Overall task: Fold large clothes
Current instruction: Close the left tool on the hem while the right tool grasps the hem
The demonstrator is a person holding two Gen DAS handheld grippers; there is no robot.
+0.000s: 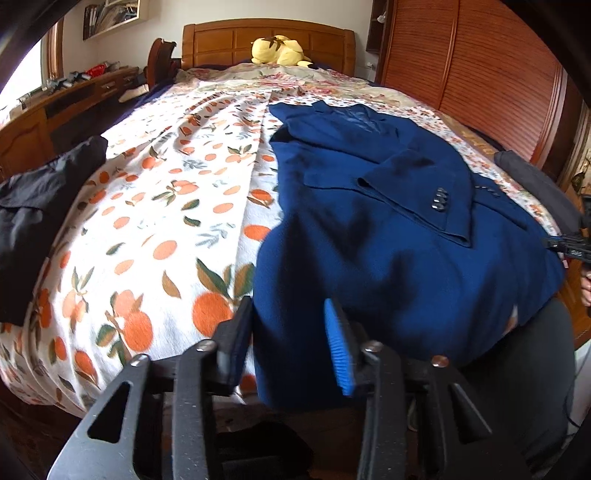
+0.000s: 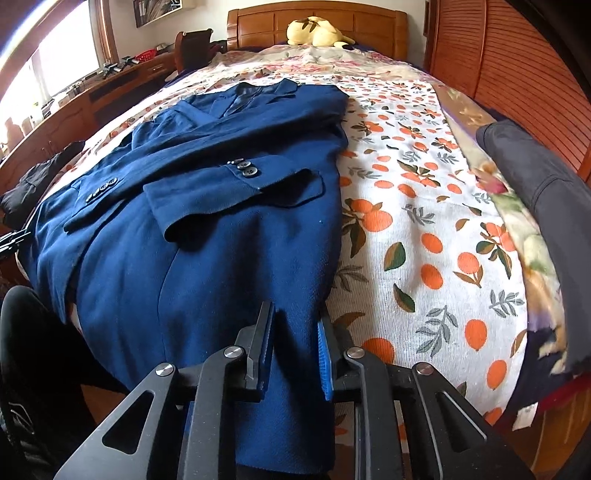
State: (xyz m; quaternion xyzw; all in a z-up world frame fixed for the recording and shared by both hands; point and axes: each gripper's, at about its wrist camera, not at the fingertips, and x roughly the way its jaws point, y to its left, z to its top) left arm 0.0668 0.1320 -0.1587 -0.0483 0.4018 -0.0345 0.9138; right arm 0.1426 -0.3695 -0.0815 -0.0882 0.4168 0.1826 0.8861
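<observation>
A blue coat [image 1: 388, 240] [image 2: 221, 240] lies flat on the bed, sleeves folded across its front and its hem hanging over the near edge. My left gripper [image 1: 290, 325] is at the hem's left corner. Its fingers straddle the cloth with a wide gap and do not visibly squeeze it. At the hem's right corner, my right gripper [image 2: 295, 325] has its pads close together, pinching the coat's fabric between them. The lowest part of the hem is hidden behind both grippers.
An orange-print bedspread [image 1: 166, 221] [image 2: 424, 221] covers the bed. A black garment [image 1: 37, 214] lies at its left edge, a dark grey one [image 2: 535, 177] at its right. A yellow plush toy [image 2: 317, 31] rests by the wooden headboard [image 1: 266, 40]. A person's dark-clad leg [image 1: 517, 369] stands at the foot.
</observation>
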